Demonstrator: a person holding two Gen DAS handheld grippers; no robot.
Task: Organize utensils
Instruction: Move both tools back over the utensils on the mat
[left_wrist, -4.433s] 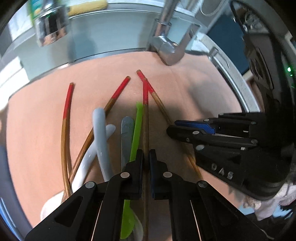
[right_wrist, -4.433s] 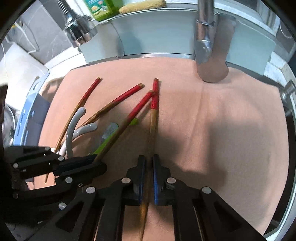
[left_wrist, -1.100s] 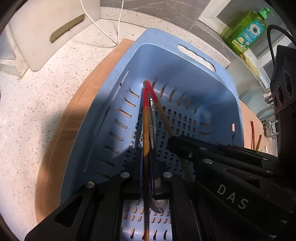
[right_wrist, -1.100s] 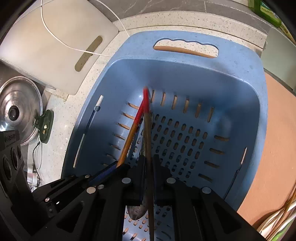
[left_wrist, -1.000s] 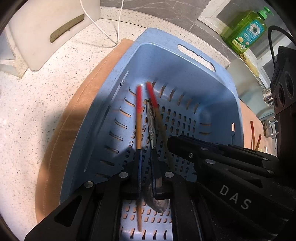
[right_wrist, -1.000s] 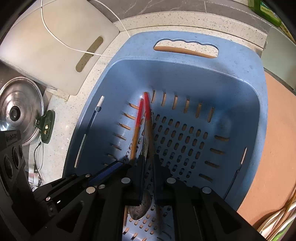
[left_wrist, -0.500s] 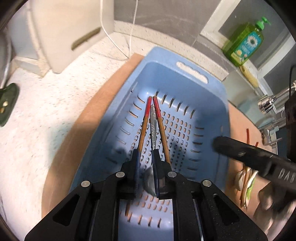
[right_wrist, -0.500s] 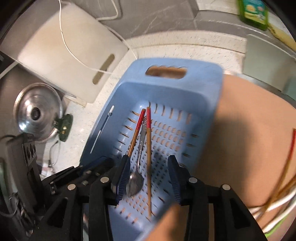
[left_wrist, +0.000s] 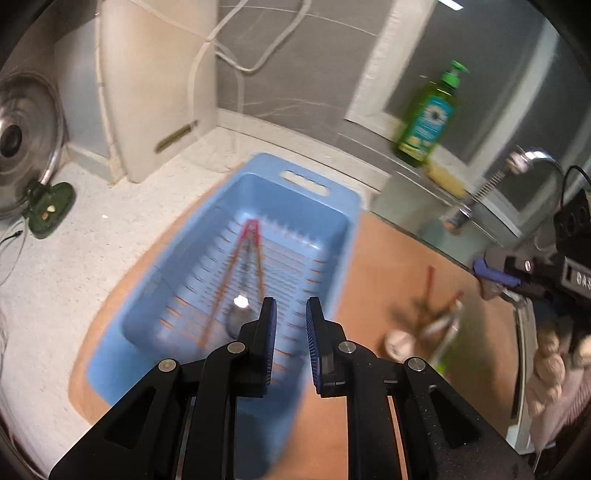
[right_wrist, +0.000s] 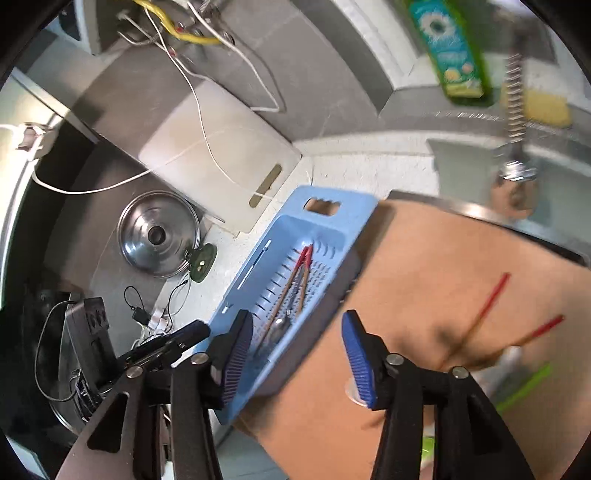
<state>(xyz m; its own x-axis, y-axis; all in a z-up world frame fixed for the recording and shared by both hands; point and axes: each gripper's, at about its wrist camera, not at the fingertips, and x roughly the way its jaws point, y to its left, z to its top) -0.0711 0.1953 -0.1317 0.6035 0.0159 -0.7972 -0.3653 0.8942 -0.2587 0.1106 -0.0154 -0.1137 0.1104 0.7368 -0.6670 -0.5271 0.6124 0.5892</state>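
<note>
The blue basket (left_wrist: 325, 206) (right_wrist: 354, 206) holds two red-tipped chopsticks (left_wrist: 225, 280) (right_wrist: 295, 280) with a metal spoon (left_wrist: 240, 317) (right_wrist: 279, 328) between them. My left gripper (left_wrist: 290, 332) hangs above the basket's near right edge, open a little, nothing between its fingers. My right gripper (right_wrist: 295, 332) is over the basket's near end and the orange mat (right_wrist: 424, 277); its jaws are opening wide and are empty. More red-tipped chopsticks (right_wrist: 495, 295), pale spoons (left_wrist: 399, 339) and a green utensil (right_wrist: 524, 384) lie blurred on the mat.
A white cutting board (left_wrist: 155, 92) leans on the wall behind the basket. A steel pot lid (right_wrist: 159, 236) stands to its left. A green soap bottle (left_wrist: 428, 114), a yellow sponge (right_wrist: 546, 107) and the faucet (left_wrist: 517, 173) are at the sink side.
Both grippers let go of their chopsticks, which now lie in the basket. Both have risen and pulled back from the basket toward the mat. The right jaws have spread wide.
</note>
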